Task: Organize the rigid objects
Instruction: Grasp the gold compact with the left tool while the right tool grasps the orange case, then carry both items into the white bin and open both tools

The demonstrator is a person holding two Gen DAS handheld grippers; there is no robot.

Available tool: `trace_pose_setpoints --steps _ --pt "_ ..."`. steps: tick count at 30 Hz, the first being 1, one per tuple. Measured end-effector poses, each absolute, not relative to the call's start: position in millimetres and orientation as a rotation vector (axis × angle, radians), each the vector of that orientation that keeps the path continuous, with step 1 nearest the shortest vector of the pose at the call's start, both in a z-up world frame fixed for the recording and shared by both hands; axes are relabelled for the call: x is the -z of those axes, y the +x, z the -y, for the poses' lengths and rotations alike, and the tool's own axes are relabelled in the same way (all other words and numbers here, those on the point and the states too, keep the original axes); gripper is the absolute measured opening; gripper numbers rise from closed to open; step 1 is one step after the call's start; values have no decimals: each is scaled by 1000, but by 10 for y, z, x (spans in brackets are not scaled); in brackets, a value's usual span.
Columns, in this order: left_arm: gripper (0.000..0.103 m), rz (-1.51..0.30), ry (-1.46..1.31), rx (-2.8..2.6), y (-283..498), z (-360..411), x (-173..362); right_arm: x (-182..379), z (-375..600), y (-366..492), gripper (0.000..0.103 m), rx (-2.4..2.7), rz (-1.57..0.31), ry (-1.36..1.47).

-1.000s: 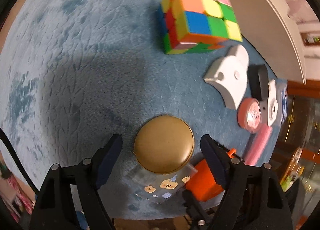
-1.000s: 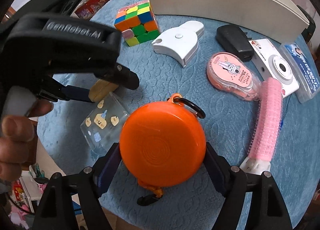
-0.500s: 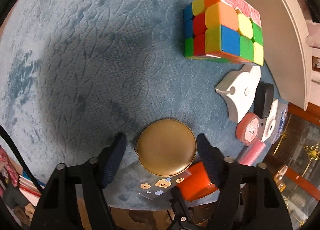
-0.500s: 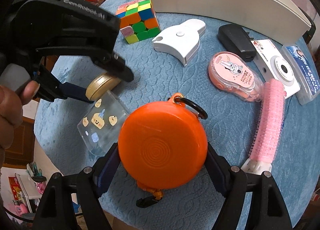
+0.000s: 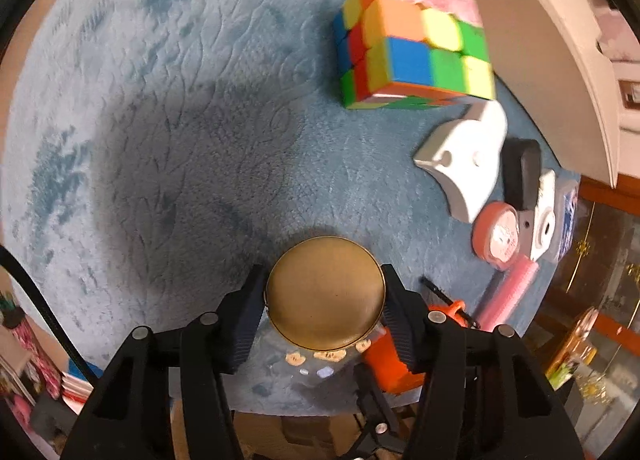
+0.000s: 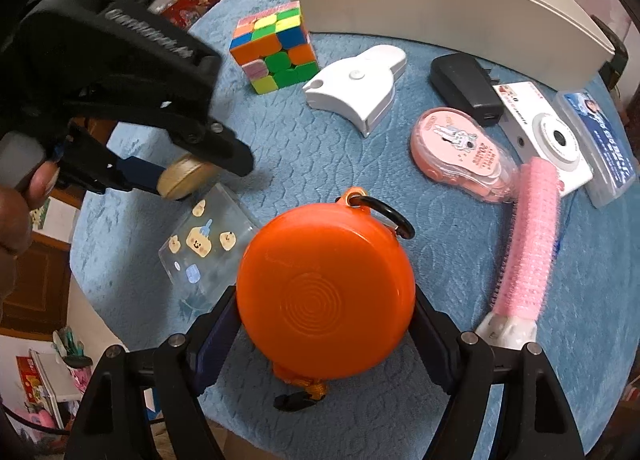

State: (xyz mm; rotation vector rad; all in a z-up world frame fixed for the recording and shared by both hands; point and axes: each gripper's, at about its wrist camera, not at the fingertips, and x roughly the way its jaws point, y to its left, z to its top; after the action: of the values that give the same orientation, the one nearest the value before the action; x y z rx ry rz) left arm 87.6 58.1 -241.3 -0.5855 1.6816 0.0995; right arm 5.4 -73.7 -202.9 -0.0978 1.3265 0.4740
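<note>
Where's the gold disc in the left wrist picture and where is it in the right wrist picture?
Left wrist: the gold disc sits low centre, clamped between the left gripper fingers.
Right wrist: the disc shows edge-on at mid-left, held in the left gripper, above the clear sticker case.
Shared landmark: the cube, upper right in the left view, upper centre-left in the right view.

In the left wrist view the gold round case [image 5: 325,294] hides most of the clear sticker case [image 5: 316,366] near the blue cloth's [image 5: 160,140] near edge. The right finger of the left gripper [image 5: 325,316] covers part of the orange round case [image 5: 390,364]. The puzzle cube [image 5: 412,56] is smeared by blur. The white tray [image 5: 532,40] runs off the top edge.

In the right wrist view the orange round case [image 6: 326,294] covers a corner of the sticker case [image 6: 204,248]. The print on the pink tape dispenser [image 6: 460,148] is too small to read.
</note>
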Motion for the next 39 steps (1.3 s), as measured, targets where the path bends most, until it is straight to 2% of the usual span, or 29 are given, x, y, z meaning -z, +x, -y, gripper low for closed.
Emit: trace_pose_setpoints --steps 8,16,20,25,33,39 --pt "59 -1571 -478 -52 877 -555 1875 1464 959 164 80 -453 -1212 -27" --pt "59 -1378 -315 21 964 -324 972 625 1258 617 80 -392 -1054 34" --pt "59 -1272 -238 59 1240 -212 565 268 1371 966 80 -343 -986 30" --pt "59 -1200 -187 101 1638 -124 330 -26 1463 1507 80 -264 -911 11" --pt "59 -1106 -86 76 2469 -1 329 103 1618 2396 80 -112 -905 29" --pt "59 -1125 -36 68 2990 104 688 512 1588 2827 80 -80 -974 38"
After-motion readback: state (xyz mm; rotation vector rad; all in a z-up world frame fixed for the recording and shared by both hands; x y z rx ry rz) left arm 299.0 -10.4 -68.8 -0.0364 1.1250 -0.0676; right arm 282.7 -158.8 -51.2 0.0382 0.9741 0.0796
